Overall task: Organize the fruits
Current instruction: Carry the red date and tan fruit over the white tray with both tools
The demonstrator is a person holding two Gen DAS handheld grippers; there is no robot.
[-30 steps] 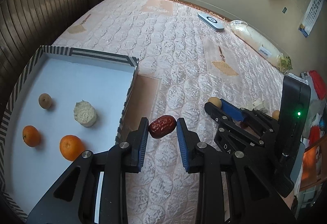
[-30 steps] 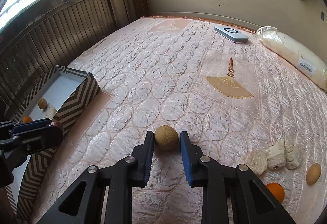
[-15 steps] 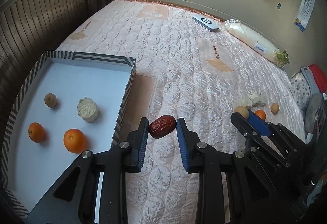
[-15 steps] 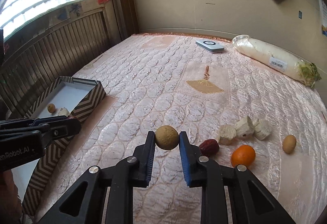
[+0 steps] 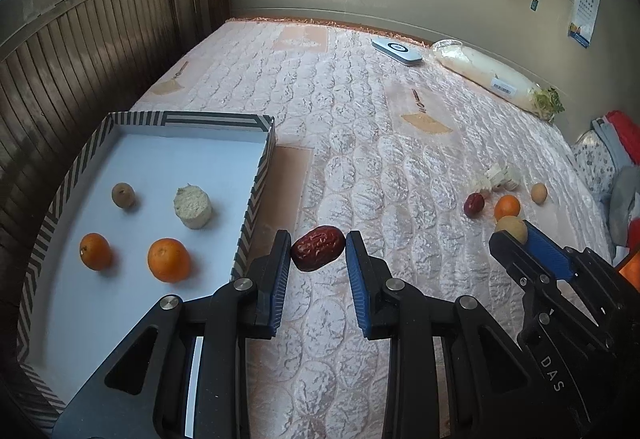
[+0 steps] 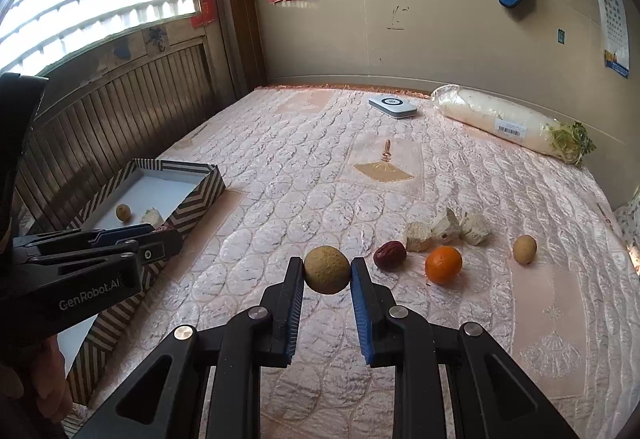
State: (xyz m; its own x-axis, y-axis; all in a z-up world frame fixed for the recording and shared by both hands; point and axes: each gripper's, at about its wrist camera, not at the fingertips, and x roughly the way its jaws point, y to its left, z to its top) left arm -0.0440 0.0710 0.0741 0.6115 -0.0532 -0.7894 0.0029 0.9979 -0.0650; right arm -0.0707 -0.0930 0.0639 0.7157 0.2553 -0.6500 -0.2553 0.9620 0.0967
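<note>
- Pink quilted bed [image 5: 360, 143] fills the room, wood-panelled wall to the left, beige wall at the back.
- Left gripper [image 5: 318, 251] is clamped on a red date [image 5: 318, 247], pinched between the 2 blue pads, up off the quilt.
- That date sits just beside the box [image 5: 256, 175], outside its right wall, not over the white floor.
- Inside the box: 2 oranges [image 5: 169, 259] near the front, a small brown fruit [image 5: 123, 195] and a pale cut chunk [image 5: 193, 201] behind them, all apart from each other.
- Right gripper [image 6: 327, 275] is closed on a tan round fruit [image 6: 327, 269], held at the fingertips, clear of the bed.
- In the left view that right gripper [image 5: 516, 235] shows at the right, the tan fruit [image 5: 511, 227] at its tip.
- Loose pile on the quilt, just right of the right gripper: a second date [image 6: 389, 255], an orange [image 6: 443, 264], pale chunks [image 6: 446, 226] behind them, and a small tan fruit [image 6: 524, 248] further right.
- The second date touches the nearest chunk; the orange is just beside both.
- In the right view the left gripper [image 6: 160, 235] reaches in from the left, in front of the box [image 6: 200, 191]; its date is all but hidden there.
- Far end of the bed: a wrapped white radish [image 6: 504, 125] and a flat white gadget [image 6: 392, 106].
</note>
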